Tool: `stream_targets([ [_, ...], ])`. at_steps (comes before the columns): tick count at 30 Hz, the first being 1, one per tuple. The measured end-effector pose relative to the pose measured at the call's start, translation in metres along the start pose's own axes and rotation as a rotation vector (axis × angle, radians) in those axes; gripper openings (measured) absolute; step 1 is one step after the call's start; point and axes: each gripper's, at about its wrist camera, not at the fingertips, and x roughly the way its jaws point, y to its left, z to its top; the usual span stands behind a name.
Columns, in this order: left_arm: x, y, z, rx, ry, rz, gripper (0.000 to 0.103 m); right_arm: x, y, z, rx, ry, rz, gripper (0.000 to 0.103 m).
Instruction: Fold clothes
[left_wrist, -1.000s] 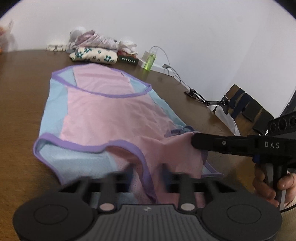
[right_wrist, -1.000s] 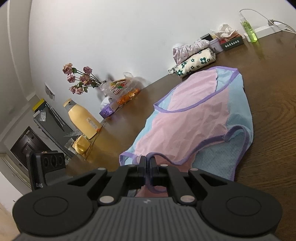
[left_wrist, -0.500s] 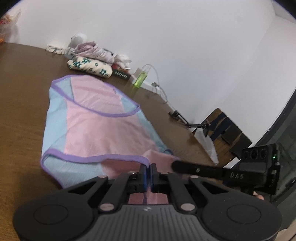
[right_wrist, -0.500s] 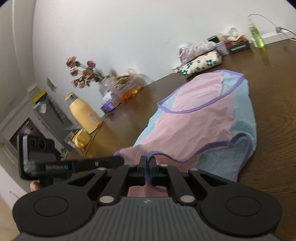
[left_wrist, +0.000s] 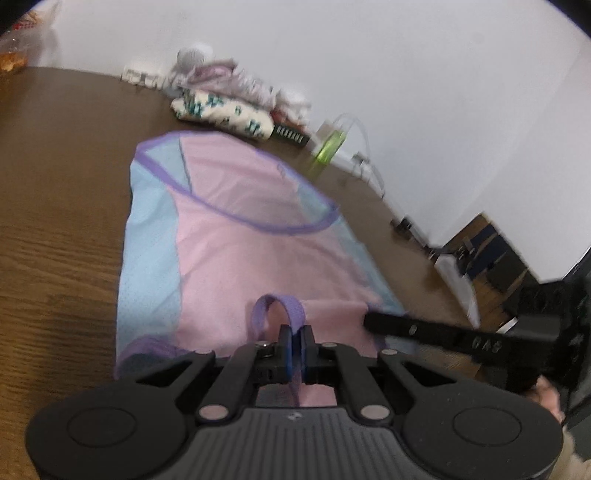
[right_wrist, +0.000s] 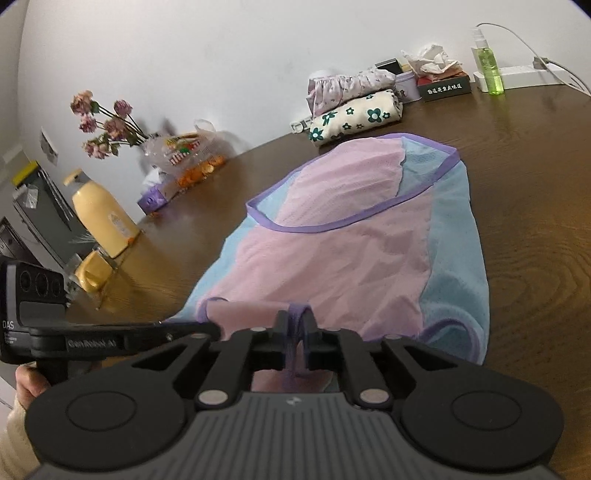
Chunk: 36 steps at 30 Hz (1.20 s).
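A pink and blue top lies flat on a wooden table, stretching away ahead of both grippers. The left gripper and right gripper are each pinched tight on the purple trim of its near edge, side by side. To fold neatly, it seems best to lift both together, level, and carry the edge forward toward the far hem.
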Motion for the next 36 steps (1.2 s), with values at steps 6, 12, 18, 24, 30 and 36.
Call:
stream_targets([
  [6,0.002,0.006,-0.006,0.024,0.019,0.040,0.027,-0.015,0.003,0.002,-0.042,-0.042,-0.043,0.041],
  [12,-0.031,0.000,-0.034,0.104,0.019,0.046,0.044,-0.064,-0.002,-0.010,-0.101,-0.034,0.017,0.057],
  [18,-0.063,-0.006,-0.062,0.185,0.019,0.053,0.044,-0.086,0.008,-0.050,-0.251,-0.014,-0.014,0.055],
  [24,-0.083,-0.013,-0.082,0.294,-0.011,0.094,0.042,-0.096,0.005,-0.074,-0.285,0.012,-0.040,0.036],
  [30,-0.084,-0.015,-0.093,0.389,-0.006,0.114,0.022,-0.097,0.003,-0.083,-0.338,-0.009,-0.094,0.008],
  [36,-0.093,-0.003,-0.092,0.363,-0.028,0.116,0.028,-0.101,0.019,-0.078,-0.362,-0.061,-0.030,0.012],
])
